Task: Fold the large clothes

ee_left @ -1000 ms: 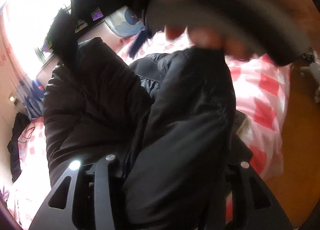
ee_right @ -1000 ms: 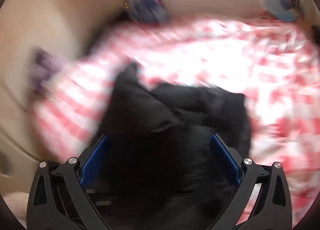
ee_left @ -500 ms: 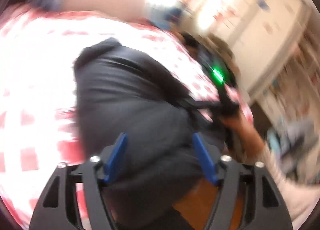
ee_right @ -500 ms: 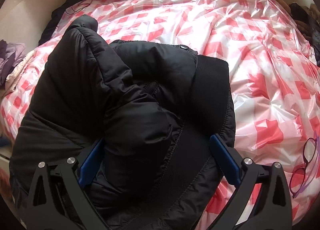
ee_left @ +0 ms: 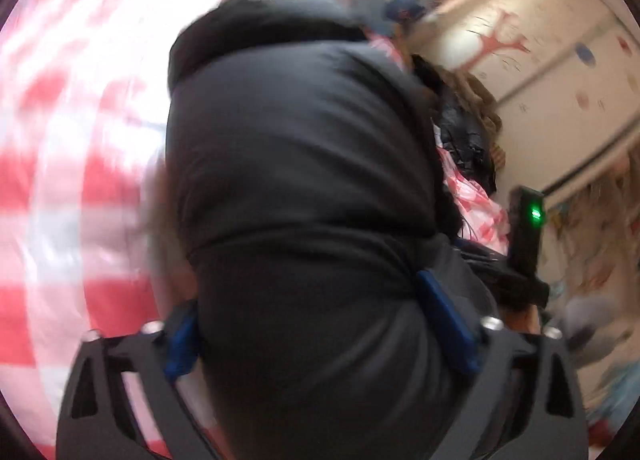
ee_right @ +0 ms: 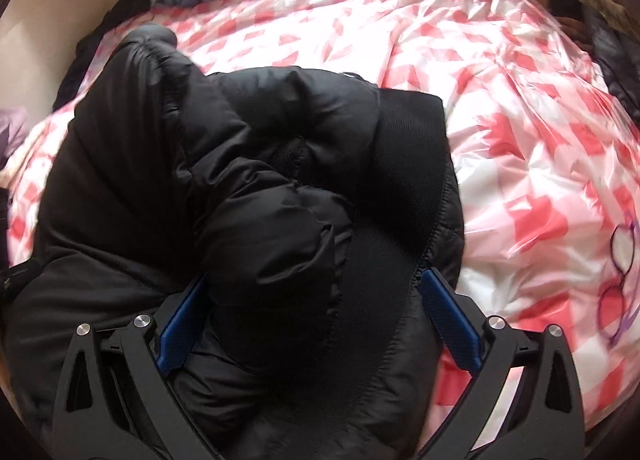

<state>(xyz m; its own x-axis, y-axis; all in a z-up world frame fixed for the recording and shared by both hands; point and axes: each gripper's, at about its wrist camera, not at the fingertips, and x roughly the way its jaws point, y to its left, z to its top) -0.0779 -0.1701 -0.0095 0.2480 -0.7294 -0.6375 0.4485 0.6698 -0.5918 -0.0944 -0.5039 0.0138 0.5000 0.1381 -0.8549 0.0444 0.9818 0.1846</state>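
A black puffer jacket (ee_right: 248, 196) is seen bundled on a bed covered with a red-and-white checked plastic sheet (ee_right: 500, 108). In the right wrist view, the jacket lies in a thick heap toward the near left part of the bed, with a padded sleeve folded across its middle and a smooth ribbed band (ee_right: 400, 188) running down its right side. The right gripper (ee_right: 316, 324) is spread wide, and a thick fold of the jacket is bulging between its blue-padded fingers (ee_right: 452, 324); both pads are touching the fabric, so the bundle is held between them. A pair of purple-framed glasses (ee_right: 620, 272) is lying on the sheet near the right edge of the bed, well apart from the jacket. Dark clothing (ee_right: 608, 36) is piled at the far right corner. In the left wrist view, which is blurred, the jacket (ee_left: 304, 164) fills the centre, and the left gripper (ee_left: 316, 332) is likewise spread wide around a thick roll of it, with the blue pads (ee_left: 444, 316) pressed against the fabric on both sides. A black device with a green light (ee_left: 532, 216) is visible at the right, just beside the jacket.
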